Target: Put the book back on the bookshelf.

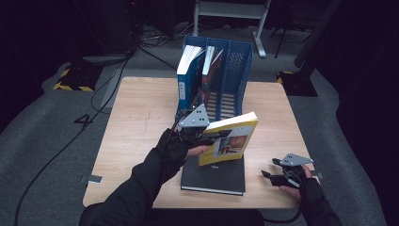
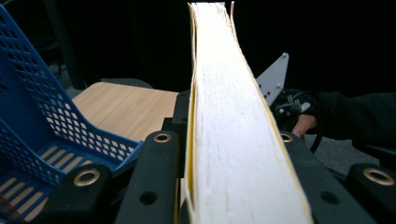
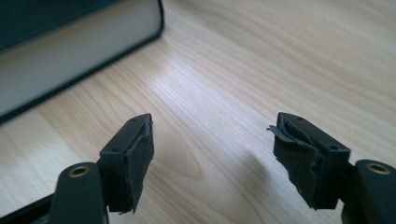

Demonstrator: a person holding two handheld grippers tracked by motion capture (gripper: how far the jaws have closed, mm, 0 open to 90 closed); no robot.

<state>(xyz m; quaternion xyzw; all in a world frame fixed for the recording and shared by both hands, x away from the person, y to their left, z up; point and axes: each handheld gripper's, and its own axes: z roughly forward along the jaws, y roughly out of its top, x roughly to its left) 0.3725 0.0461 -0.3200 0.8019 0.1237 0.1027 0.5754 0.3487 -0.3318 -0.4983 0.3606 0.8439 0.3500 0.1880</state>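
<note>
The left gripper (image 1: 202, 134) squeezes the yellow book (image 1: 230, 141) at mid-frame by one end, so it could tip and slip out, while the right gripper (image 1: 275, 175) sits wide and empty at lower right.

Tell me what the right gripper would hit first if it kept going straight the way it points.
Probably the bare wooden table: the right gripper is open, angled down at the tabletop with nothing between. The dark book lies off to one side of that line.

Place: a dim lab or studio recording space
Floor: grey carpet (image 1: 56, 141) strewn with cables (image 1: 108, 80)
Markings: hazard-striped stand bases (image 1: 73, 84)
Furniture: lone wooden worktop (image 1: 141, 108), white frame (image 1: 230, 12) beyond its far edge
</note>
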